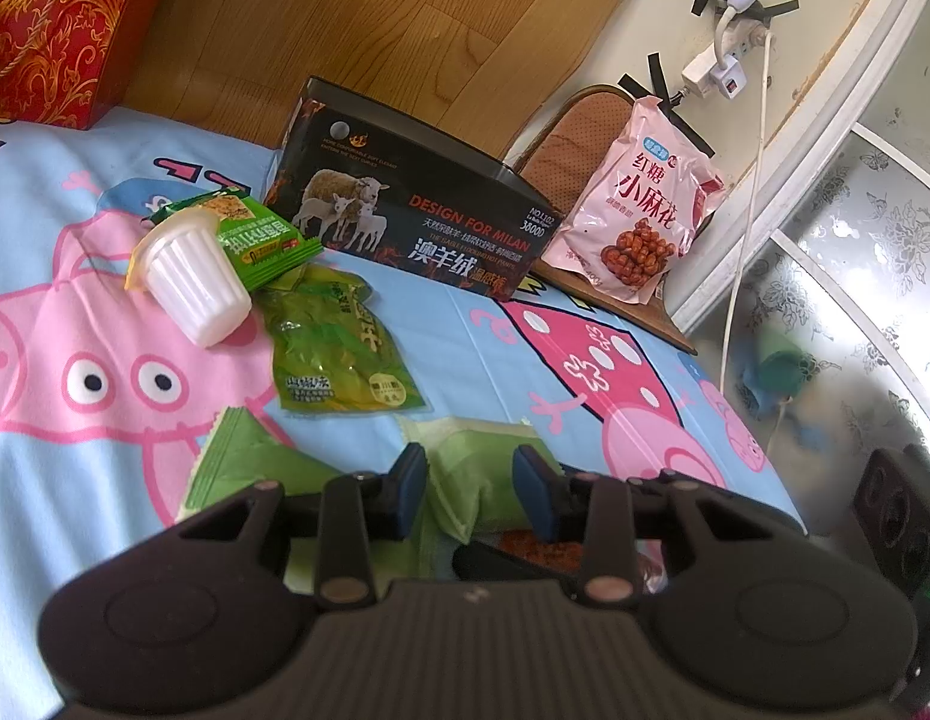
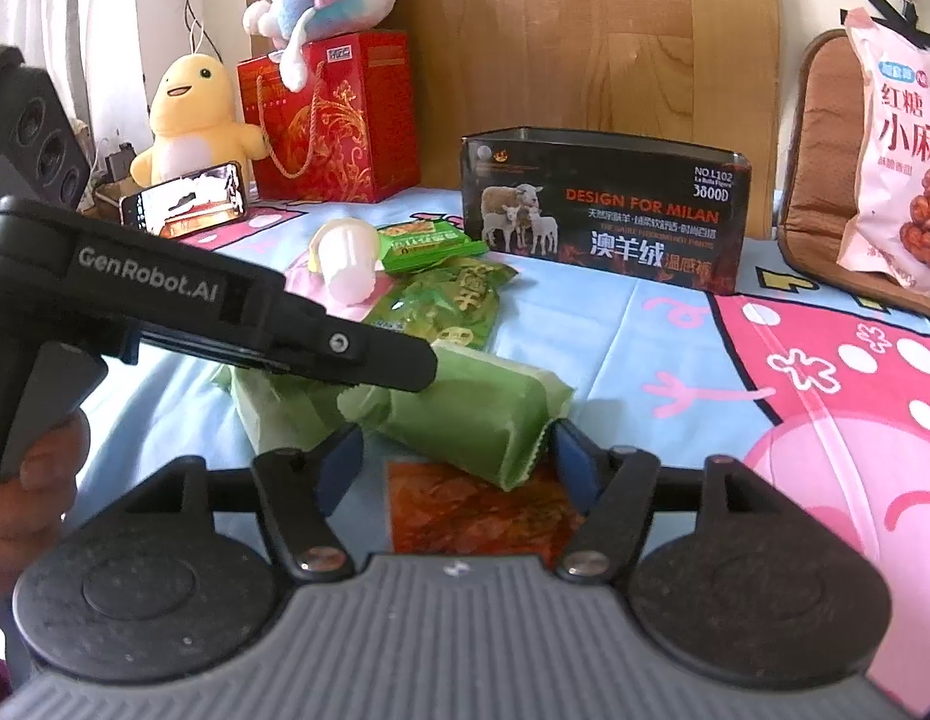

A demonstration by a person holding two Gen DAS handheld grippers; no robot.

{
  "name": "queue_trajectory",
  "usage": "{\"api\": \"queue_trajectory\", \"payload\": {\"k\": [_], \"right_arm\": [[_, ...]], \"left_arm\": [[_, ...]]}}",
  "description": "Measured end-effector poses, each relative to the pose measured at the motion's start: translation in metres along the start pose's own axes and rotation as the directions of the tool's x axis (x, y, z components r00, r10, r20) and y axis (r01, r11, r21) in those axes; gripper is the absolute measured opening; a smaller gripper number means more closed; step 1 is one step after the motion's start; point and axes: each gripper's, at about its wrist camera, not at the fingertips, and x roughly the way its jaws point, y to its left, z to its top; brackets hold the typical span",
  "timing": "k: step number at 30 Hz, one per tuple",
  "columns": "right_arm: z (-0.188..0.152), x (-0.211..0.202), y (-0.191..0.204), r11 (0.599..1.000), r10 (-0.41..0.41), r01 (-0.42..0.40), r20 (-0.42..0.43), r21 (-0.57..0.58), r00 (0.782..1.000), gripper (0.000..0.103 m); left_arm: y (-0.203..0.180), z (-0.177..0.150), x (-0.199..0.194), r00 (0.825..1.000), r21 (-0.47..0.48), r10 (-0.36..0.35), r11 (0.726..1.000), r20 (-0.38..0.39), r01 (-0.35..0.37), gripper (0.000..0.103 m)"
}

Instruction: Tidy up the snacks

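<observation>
On the cartoon-pig bedsheet lie several snacks. My left gripper is shut on a pale green packet; in the right wrist view its black finger lies over that packet. My right gripper stands open, with the packet's crimped end between its blue pads and an orange-red packet on the sheet below. A second green packet lies to the left. Farther back are a white jelly cup, a green bar wrapper and a green pickle pouch.
An open black tin with sheep on it stands at the back. A pink bag of twists leans on a brown-cushioned chair to the right. A red gift bag, plush toys and a phone are at the back left.
</observation>
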Motion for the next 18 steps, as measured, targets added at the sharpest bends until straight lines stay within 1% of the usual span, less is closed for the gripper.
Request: {"api": "queue_trajectory", "payload": {"k": [7, 11, 14, 18], "right_arm": [[-0.0005, -0.0008, -0.0040, 1.000, -0.002, 0.002, 0.010, 0.030, 1.000, 0.070], [-0.0009, -0.0010, -0.0025, 1.000, -0.007, 0.006, 0.012, 0.026, 1.000, 0.070], [-0.0014, -0.0014, -0.0026, 1.000, -0.013, 0.013, 0.017, 0.026, 1.000, 0.064], [-0.0017, -0.0018, -0.0029, 0.999, -0.017, 0.017, 0.021, 0.028, 1.000, 0.062]], "left_arm": [[-0.0004, -0.0003, 0.0002, 1.000, 0.002, 0.002, 1.000, 0.000, -0.002, 0.034], [-0.0008, -0.0009, 0.0007, 1.000, 0.004, 0.003, 1.000, 0.000, -0.003, 0.034], [-0.0012, -0.0013, 0.0010, 1.000, 0.005, 0.003, 1.000, 0.001, -0.003, 0.035], [-0.0024, -0.0020, 0.0012, 1.000, 0.011, 0.006, 1.000, 0.002, -0.006, 0.035]]}}
